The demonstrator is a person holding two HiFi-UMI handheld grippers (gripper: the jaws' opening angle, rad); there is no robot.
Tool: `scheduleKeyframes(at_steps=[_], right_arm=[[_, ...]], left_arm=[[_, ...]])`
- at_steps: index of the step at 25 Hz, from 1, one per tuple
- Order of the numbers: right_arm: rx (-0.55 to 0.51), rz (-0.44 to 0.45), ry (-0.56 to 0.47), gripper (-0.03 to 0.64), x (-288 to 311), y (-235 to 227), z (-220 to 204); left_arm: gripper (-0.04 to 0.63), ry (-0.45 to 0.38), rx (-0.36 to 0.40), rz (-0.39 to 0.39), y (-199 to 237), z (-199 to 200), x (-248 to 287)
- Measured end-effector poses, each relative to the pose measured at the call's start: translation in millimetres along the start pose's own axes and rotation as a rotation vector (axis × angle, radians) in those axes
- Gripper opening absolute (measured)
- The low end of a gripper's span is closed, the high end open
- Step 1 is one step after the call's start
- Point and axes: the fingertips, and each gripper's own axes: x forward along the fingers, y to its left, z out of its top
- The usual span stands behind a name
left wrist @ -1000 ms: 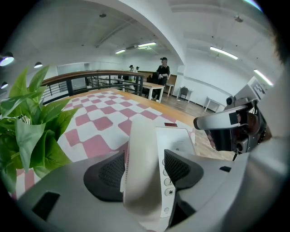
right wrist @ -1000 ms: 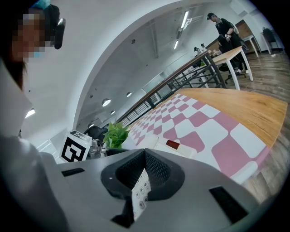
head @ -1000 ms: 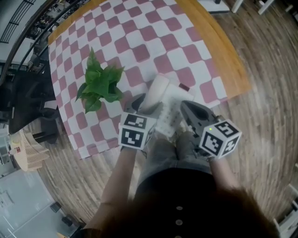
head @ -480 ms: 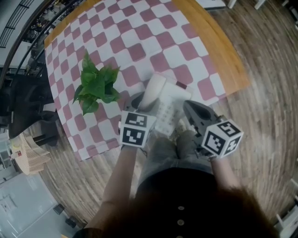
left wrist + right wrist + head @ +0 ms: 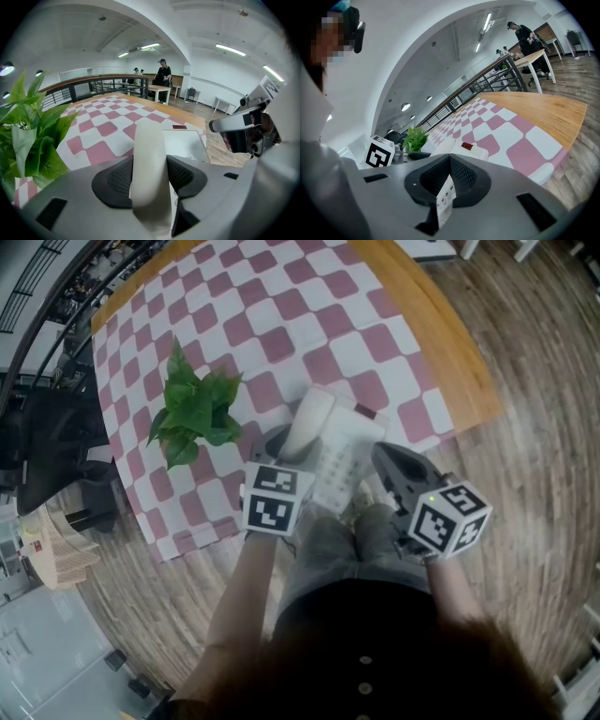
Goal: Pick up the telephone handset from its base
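Plant [image 5: 192,418]: green and leafy, standing on the cloth at the centre left of the head view, apart from the phone.
Cloth [image 5: 281,306]: pink and white checks, covering most of the bench from the upper left down to the near edge.
Left claw [image 5: 295,448]: at lower centre, with its marker cube [image 5: 275,501] just below. It is clenched on the handset. In the left gripper view the two dark pads [image 5: 119,176] press on the white bar from either side.
Handset [image 5: 309,423]: white and long, lying along the left side of the base and running away from the person. Its near end sits between the left claw's jaws.
Base [image 5: 349,457]: a white telephone at the centre of the frame, on the cloth near the bench's near edge, with the keypad facing up.
Right claw [image 5: 386,460]: just right of the base, over its right edge. It is clenched, and in the right gripper view its tips meet. A thin strip of keypad [image 5: 444,197] shows in the gap, and I cannot tell whether it is pinched.
Bench [image 5: 441,343]: bare orange wood shows along the right side of the cloth.
Floor [image 5: 534,427]: wood planks, filling the right of the frame.
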Motion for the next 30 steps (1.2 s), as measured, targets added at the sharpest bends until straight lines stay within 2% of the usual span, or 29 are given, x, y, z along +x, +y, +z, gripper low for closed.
scheduleKeyframes(at_steps=[18, 30], right_arm=[[-0.049, 0.001, -0.039, 0.010, -9, 4, 25], [-0.119, 0.051, -0.060, 0.011, -8, 25, 46]], left_arm=[[0.221, -0.016, -0.014, -0.013, -2, 8, -8], [0.221, -0.101, -0.029, 0.009, 1, 31, -31]])
